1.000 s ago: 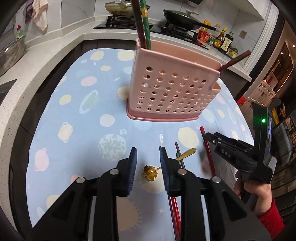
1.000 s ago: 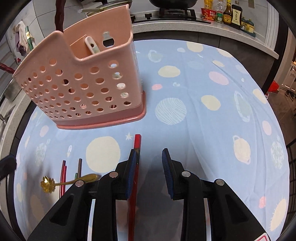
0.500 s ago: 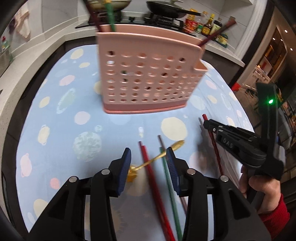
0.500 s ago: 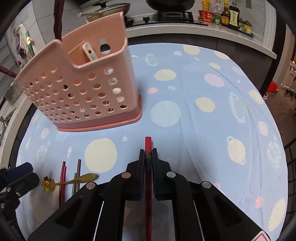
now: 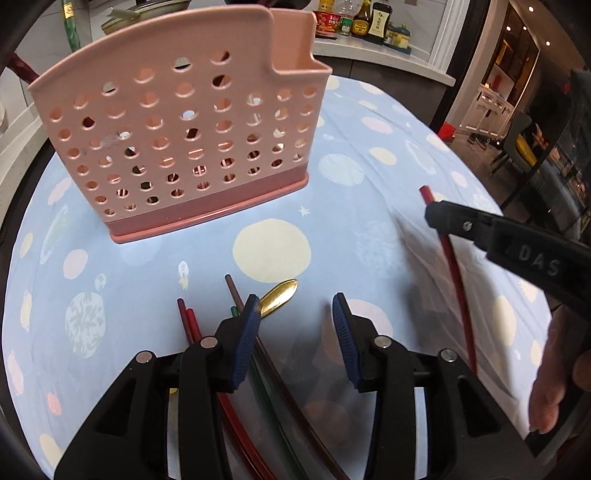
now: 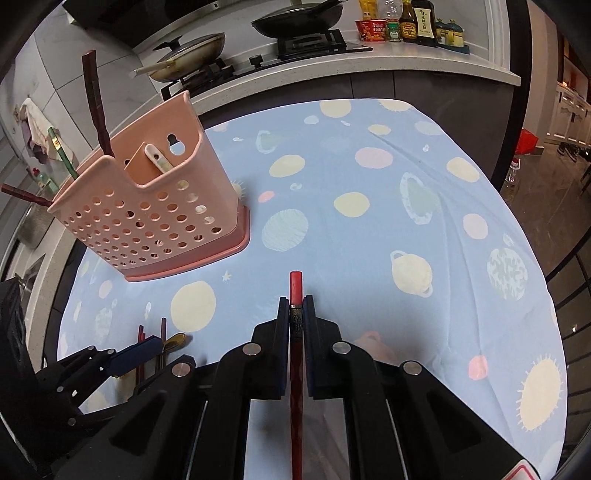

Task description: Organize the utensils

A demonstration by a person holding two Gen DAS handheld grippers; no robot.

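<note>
A pink perforated utensil holder stands upright on the blue planet-print tablecloth. Dark chopsticks and a white spoon handle stick out of it. My right gripper is shut on a red chopstick, which is raised off the cloth. My left gripper stands open low over the cloth with nothing between its pads. A gold spoon and several red, brown and green chopsticks lie beside and under its left finger.
A counter runs behind the table with a stove and pans and sauce bottles. A person's hand holds the right gripper at the table's right edge. A dim room with chairs lies to the right.
My right gripper has shut on the red chopstick and lifted it. My left gripper slid right past the gold spoon and chopsticks, dropped lower, and its jaws widened.
</note>
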